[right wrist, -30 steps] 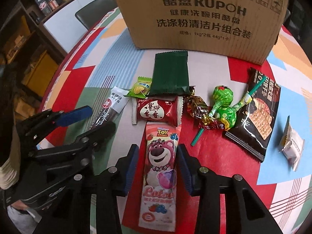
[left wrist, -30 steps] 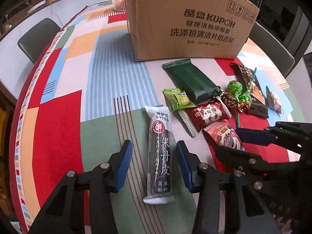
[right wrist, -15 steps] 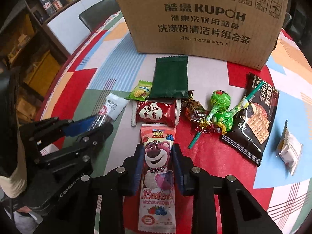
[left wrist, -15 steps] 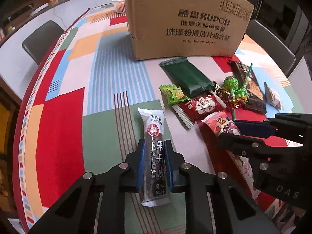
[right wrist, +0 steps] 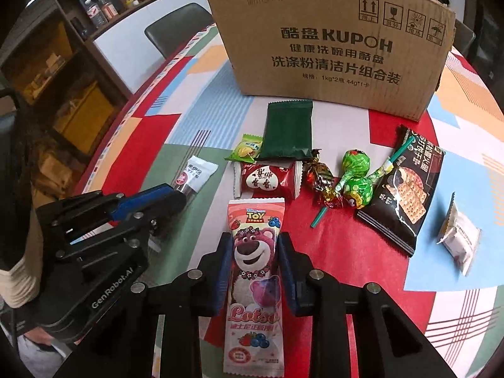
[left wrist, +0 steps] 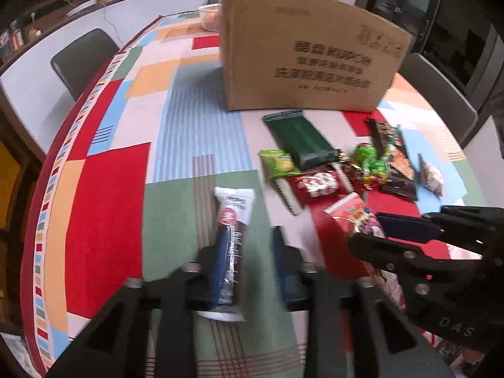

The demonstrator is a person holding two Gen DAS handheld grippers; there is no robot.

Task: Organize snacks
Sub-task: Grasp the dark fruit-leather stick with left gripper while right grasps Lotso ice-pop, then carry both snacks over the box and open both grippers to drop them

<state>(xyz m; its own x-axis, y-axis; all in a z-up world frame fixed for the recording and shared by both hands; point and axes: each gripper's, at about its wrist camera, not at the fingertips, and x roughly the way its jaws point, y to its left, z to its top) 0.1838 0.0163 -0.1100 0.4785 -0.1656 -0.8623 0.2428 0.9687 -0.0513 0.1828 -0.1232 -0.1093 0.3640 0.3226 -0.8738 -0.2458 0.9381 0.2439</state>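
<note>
My right gripper (right wrist: 252,267) clamps the pink Lotso snack pack (right wrist: 254,286) lengthwise. Ahead lie loose sweets before the cardboard box (right wrist: 334,47).

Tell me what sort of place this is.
Probably a home dining room: a large round table with a colourful patchwork cloth, dark dining chairs around it, and shelves of bottles and household clutter along the wall.

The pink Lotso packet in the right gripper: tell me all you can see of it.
The Lotso packet is a long, glossy pink-and-white wrapper with crimped ends, printed with a Toy Story logo, a pink bear, strawberries and blueberries. It lies lengthwise along the right gripper, whose blue pads press its sides. Whether it is lifted off the tablecloth is unclear.
</note>
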